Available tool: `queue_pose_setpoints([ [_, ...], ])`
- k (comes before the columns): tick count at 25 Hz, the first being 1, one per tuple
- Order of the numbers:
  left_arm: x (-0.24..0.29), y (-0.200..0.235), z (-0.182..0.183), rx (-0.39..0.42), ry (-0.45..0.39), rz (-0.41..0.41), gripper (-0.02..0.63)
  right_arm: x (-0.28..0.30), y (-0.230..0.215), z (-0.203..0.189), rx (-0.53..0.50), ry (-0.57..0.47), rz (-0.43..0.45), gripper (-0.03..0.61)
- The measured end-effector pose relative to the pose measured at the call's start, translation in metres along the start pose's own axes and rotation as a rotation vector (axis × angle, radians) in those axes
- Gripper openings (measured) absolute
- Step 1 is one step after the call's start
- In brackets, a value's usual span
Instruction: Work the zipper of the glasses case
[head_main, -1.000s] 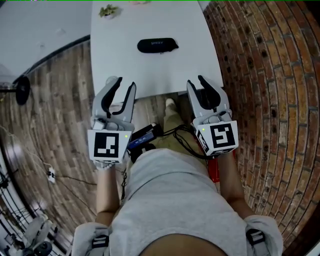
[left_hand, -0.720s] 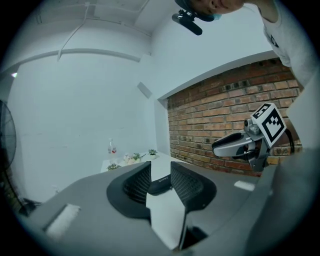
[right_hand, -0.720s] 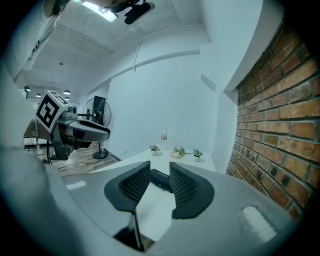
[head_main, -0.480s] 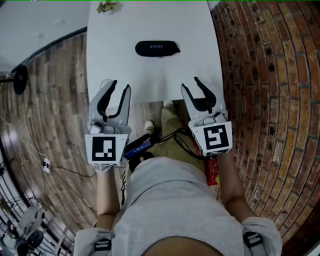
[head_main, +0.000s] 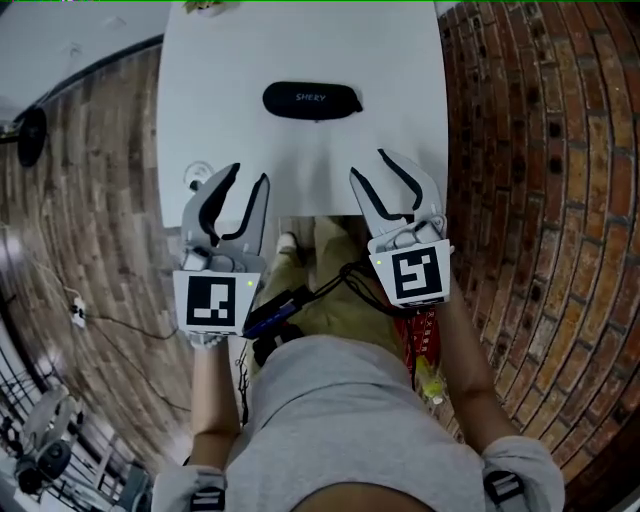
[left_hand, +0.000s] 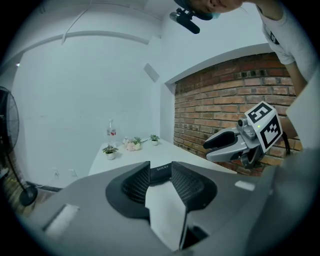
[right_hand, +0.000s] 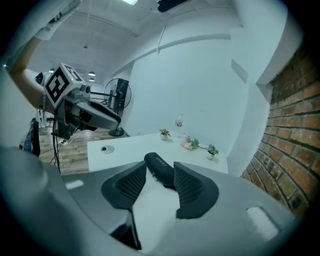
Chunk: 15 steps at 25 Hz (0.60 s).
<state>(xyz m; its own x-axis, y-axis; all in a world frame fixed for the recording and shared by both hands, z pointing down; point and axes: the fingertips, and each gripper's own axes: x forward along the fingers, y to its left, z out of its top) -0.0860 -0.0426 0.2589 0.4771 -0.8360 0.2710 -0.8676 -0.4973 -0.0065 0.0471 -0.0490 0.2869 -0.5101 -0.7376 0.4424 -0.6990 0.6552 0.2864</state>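
The black glasses case (head_main: 312, 99) lies zipped on the white table (head_main: 400, 60), along its middle line. Both grippers hover over the table's near edge, short of the case and not touching it. My left gripper (head_main: 247, 176) points at the case from the near left, its jaws opening with nothing between them. My right gripper (head_main: 371, 164) points at it from the near right, jaws also opening and empty. The left gripper view shows the case (left_hand: 161, 170) far beyond the pads; the right gripper view shows the case (right_hand: 159, 167) the same way.
Small potted plants (right_hand: 192, 144) and a bottle (left_hand: 111, 131) stand at the table's far end. A small round disc (head_main: 197, 170) lies near the left gripper. A brick wall (head_main: 540, 150) runs along the right, and a fan (right_hand: 117, 95) stands on the wooden floor at left.
Both grippers have come forward from in front of the table to over its near edge. The right jaws have spread wider.
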Motion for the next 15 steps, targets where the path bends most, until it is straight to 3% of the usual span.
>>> queue_pose_setpoints([
  [3,0.01,0.0,-0.008,-0.015,0.032,0.004,0.132,0.013,-0.005,-0.003,-0.106,0.041,0.021,0.179],
  [15,0.046,0.003,-0.029,-0.041,0.065,0.029,0.132,0.066,-0.018,-0.025,-0.343,0.038,0.058,0.189],
])
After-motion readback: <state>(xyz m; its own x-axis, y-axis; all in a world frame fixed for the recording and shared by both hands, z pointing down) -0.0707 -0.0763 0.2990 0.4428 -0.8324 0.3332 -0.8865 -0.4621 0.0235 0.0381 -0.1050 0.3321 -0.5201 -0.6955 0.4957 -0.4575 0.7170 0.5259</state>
